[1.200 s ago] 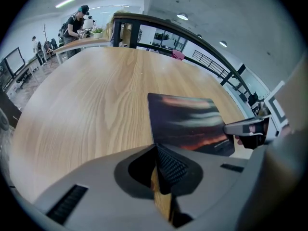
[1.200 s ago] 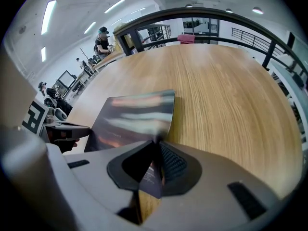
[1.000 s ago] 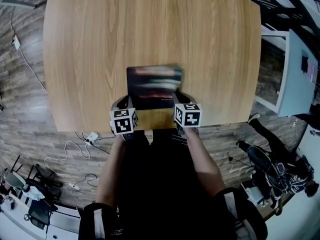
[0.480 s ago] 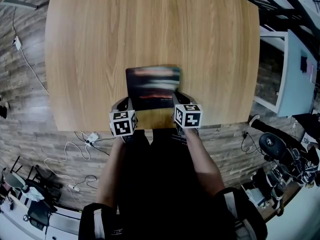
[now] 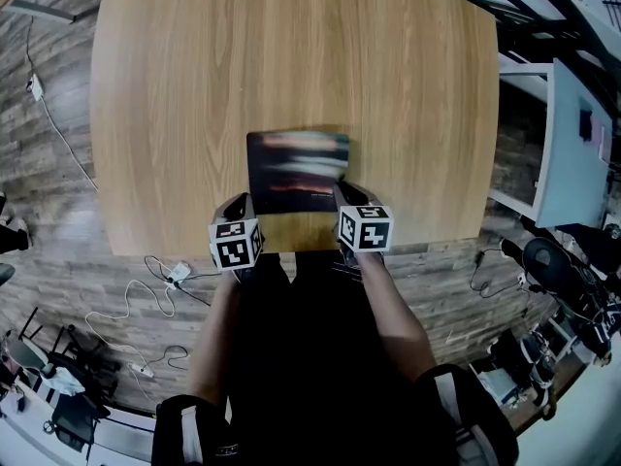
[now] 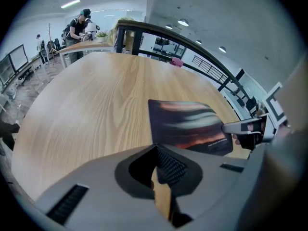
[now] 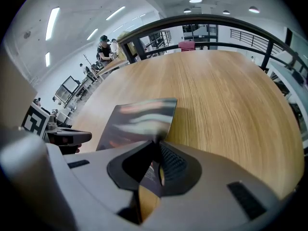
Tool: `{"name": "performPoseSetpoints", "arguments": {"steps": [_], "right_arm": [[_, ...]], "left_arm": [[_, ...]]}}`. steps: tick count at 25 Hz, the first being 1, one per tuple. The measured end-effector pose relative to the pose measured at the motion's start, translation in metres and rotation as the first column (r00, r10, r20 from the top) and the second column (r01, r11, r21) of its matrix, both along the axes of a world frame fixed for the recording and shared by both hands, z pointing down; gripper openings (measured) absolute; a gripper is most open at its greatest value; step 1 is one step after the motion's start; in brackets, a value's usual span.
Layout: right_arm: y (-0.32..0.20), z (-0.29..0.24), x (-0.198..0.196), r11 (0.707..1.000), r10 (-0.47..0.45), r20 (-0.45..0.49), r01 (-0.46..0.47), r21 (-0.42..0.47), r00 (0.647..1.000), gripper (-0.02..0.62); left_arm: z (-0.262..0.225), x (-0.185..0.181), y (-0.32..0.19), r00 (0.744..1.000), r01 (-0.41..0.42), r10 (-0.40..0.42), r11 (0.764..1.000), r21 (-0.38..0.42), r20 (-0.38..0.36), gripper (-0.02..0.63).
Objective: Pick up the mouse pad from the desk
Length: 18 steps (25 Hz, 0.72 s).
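The right gripper [image 7: 155, 147] is clamped on the near right corner of the mouse pad [image 5: 296, 168]. The left gripper [image 6: 157, 153] is closed on nothing, just beside the pad's near left corner. The pad lies by the near edge of the desk [image 5: 291, 56], its long axis running left to right.

The counter [image 5: 194, 85] is a broad light-wood top with rounded corners and a long, straight grain. On it lies a dark mouse pad [image 5: 296, 171] with a streaky print, near the middle of the near edge. Its near right corner seems lifted off the wood.
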State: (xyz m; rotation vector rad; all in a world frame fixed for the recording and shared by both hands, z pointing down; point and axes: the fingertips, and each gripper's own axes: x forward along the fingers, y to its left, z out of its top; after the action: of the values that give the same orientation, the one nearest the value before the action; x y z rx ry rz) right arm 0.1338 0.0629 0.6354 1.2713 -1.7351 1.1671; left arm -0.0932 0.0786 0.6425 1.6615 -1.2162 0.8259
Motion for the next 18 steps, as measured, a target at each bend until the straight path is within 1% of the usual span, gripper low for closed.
{"name": "performPoseSetpoints", "arguments": {"steps": [8, 18], "right_arm": [[-0.002, -0.006, -0.003, 1.0, 0.002, 0.008, -0.002, 0.02, 1.0, 0.06], [0.001, -0.02, -0.011, 0.998, -0.013, 0.014, 0.012, 0.053, 1.0, 0.058]], "left_arm": [[-0.005, -0.004, 0.002, 1.0, 0.01, -0.01, 1.0, 0.015, -0.004, 0.021], [-0.019, 0.003, -0.002, 1.0, 0.006, -0.004, 0.998, 0.063, -0.025, 0.023]]}}
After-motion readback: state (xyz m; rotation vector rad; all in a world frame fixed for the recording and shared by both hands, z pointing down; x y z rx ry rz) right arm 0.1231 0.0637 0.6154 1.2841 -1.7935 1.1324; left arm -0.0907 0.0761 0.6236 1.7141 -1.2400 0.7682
